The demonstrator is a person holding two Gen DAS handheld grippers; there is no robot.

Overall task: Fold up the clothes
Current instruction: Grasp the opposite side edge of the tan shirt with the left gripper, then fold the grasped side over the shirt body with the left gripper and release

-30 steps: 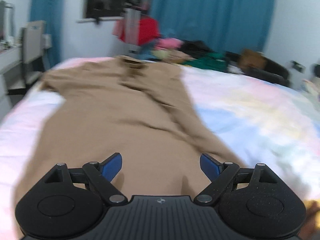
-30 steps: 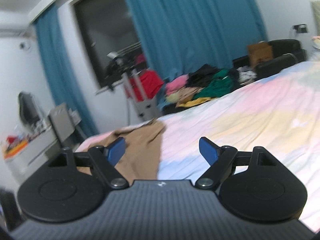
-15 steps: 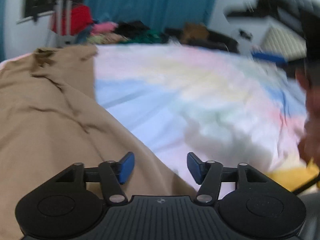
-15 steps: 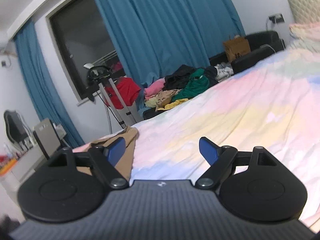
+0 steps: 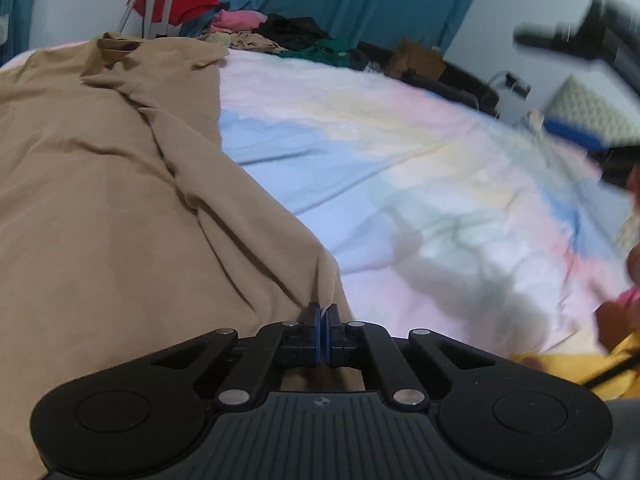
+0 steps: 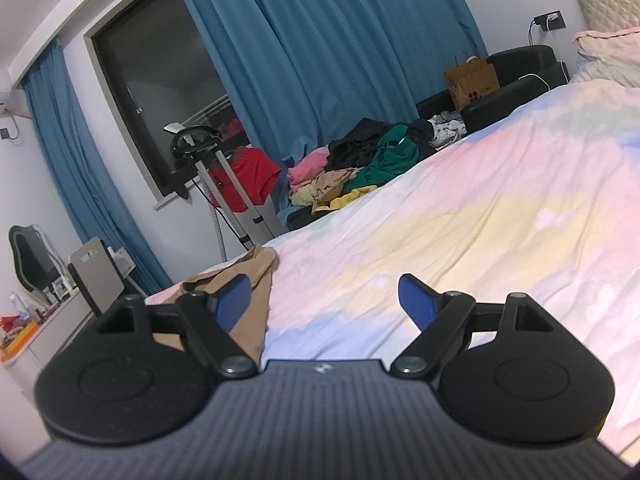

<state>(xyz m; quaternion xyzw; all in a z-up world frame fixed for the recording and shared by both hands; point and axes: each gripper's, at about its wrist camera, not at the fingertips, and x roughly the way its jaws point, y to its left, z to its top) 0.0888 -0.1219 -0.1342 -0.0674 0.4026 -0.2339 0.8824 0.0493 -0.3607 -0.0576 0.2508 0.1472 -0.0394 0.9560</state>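
One tan garment lies spread flat on the bed, filling the left half of the left wrist view; its cloth is thin and soft, with long shallow creases and a small collar at the far end. The left gripper sits at the near right corner of this garment. Its two blue-padded fingers have just been closing and now stand pressed together, with a pinch of the tan hem caught between them and puckered upward.

The right gripper hangs above the bed with its two blue fingers spread wide and nothing between them. In its view the garment's far end shows as a tan strip behind the left finger.

The bed has one sheet of smooth cotton in washed pastel bands of pink, yellow and blue, lightly wrinkled. Beyond the far edge is one loose pile of clothes in black, green, pink and yellow. One brown paper bag stands further right. Two pleated blue curtains flank one dark window.
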